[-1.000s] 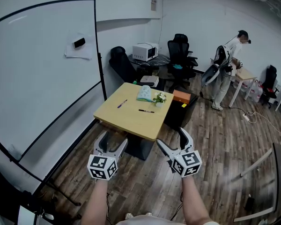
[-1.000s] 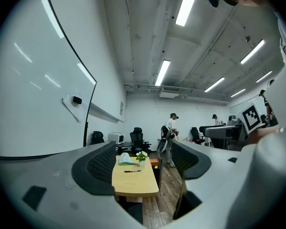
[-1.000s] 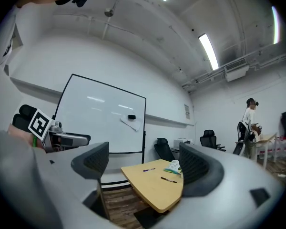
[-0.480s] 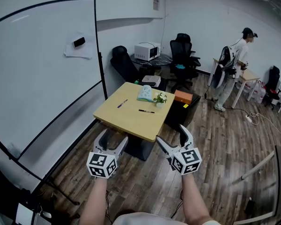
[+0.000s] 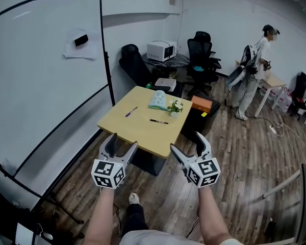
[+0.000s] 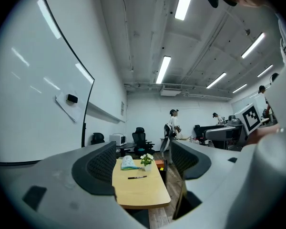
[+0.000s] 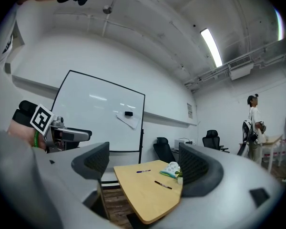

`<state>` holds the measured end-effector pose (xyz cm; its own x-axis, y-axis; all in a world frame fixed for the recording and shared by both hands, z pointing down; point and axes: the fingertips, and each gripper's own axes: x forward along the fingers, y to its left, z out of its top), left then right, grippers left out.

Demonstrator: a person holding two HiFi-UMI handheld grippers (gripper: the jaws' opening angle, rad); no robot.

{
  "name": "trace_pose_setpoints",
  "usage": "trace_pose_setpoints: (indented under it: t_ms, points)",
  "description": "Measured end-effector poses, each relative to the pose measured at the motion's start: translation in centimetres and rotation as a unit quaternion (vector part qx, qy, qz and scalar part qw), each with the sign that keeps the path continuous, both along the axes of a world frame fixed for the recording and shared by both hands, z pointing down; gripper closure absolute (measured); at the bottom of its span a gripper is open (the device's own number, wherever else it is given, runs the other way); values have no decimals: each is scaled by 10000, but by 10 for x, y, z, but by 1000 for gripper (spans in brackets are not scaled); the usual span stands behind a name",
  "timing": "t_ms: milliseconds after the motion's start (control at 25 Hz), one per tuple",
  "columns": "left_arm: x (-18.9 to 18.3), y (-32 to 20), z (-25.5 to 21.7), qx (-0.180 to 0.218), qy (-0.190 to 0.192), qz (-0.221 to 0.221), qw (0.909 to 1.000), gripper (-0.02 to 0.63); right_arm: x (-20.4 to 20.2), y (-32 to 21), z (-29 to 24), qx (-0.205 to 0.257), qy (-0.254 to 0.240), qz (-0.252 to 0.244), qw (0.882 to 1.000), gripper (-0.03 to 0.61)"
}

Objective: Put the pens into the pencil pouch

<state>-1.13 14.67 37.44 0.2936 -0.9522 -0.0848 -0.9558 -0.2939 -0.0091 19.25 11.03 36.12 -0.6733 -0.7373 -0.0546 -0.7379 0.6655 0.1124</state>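
My left hand-held gripper and right hand-held gripper are both wide open and empty, held short of the counter. 1 purple pen and 1 black pen lie flat and apart on it, with the pencil pouch at the far edge, just beside a small plant. Risks: a flat pen may skid from the jaws, and work at the pouch could topple the plant.

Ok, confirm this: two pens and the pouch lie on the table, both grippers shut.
Not shut: the left gripper and right gripper are open, as each gripper view shows. The purple pen, black pen and pouch do lie on the table.
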Motion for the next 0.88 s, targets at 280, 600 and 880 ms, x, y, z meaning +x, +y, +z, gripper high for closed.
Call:
trace_pose_setpoints:
  t_ms: [280, 600, 880]
  points:
    - [-32, -99, 14, -43, -14, 227, 9997, 281, -28, -88, 13, -60, 75, 198, 9998, 144]
    - [-75, -236, 24, -288, 33, 743, 9968, 281, -76, -201, 20, -314, 177, 618, 9974, 149]
    - [-99, -329, 23, -362, 75, 1179, 9923, 281, -104, -286, 16, -377, 344, 941, 9943, 158]
